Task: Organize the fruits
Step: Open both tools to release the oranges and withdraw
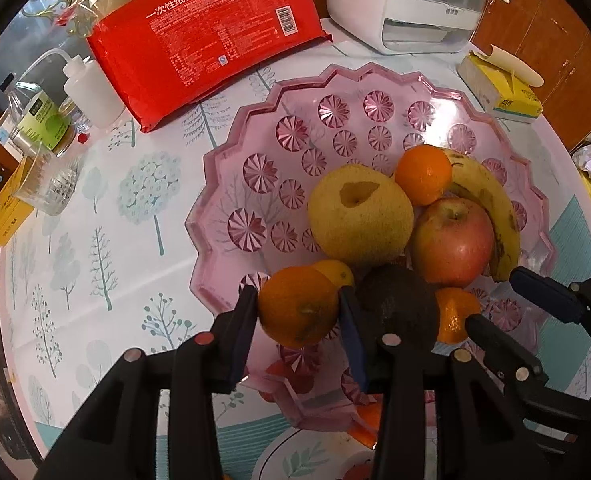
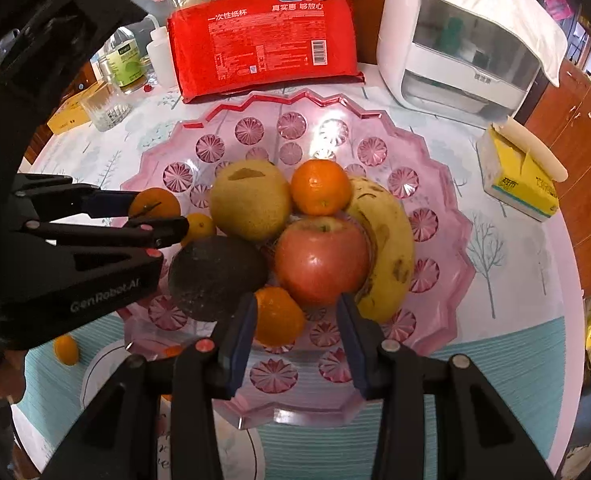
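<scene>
Left tool (image 1: pixel 298 308) grips orange (image 1: pixel 295 308) over pink bowl (image 1: pixel 215 184) near rim; right tool (image 2: pixel 297 316) jaws apart, small orange (image 2: pixel 277 314) touching left finger.

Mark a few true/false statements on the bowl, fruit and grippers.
1. The bowl is pink. True.
2. The banana lies outside the bowl. False: it lies in the bowl, against the apple.
3. An orange sits between the left gripper's fingers. True.
4. The right gripper holds the avocado. False: the avocado lies in the bowl, beside the fingers, not between them.
</scene>
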### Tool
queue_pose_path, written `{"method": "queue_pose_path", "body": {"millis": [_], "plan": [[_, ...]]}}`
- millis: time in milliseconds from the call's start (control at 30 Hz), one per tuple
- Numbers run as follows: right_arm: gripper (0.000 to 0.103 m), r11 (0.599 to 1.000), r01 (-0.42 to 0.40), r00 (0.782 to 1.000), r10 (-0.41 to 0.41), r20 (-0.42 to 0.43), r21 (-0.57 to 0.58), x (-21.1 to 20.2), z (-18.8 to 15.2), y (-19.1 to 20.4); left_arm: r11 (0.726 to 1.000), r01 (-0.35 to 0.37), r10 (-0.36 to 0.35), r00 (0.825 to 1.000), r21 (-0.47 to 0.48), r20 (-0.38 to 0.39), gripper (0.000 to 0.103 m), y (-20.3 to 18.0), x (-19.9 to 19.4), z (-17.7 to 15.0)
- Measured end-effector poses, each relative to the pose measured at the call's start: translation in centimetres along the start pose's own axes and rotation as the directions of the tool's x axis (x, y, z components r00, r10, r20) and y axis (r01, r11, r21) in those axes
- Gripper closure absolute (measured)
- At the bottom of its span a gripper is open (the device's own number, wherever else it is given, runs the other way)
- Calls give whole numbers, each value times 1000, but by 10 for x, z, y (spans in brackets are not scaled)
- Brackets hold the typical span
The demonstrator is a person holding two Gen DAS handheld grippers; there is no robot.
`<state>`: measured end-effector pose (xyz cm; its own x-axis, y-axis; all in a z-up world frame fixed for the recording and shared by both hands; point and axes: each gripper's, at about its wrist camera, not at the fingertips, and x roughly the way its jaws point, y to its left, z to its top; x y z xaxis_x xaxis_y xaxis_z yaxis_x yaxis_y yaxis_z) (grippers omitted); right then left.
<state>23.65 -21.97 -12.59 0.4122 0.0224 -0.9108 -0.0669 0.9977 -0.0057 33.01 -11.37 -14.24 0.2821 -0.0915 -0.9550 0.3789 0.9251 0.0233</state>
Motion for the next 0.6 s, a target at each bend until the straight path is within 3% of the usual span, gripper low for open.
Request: {"method": "queue_pose_path", "body": {"millis": [233,600], "plan": [[61,1000,11,1000,-11,-8,19,-5,-8,0,1000,-10,10,999,1,46,30,-3,-19,-7],[61,998,33,999,-34,13,58,-32,-21,-6,999,21,-17,995,-43,100,25,2,-62,-26]]}}
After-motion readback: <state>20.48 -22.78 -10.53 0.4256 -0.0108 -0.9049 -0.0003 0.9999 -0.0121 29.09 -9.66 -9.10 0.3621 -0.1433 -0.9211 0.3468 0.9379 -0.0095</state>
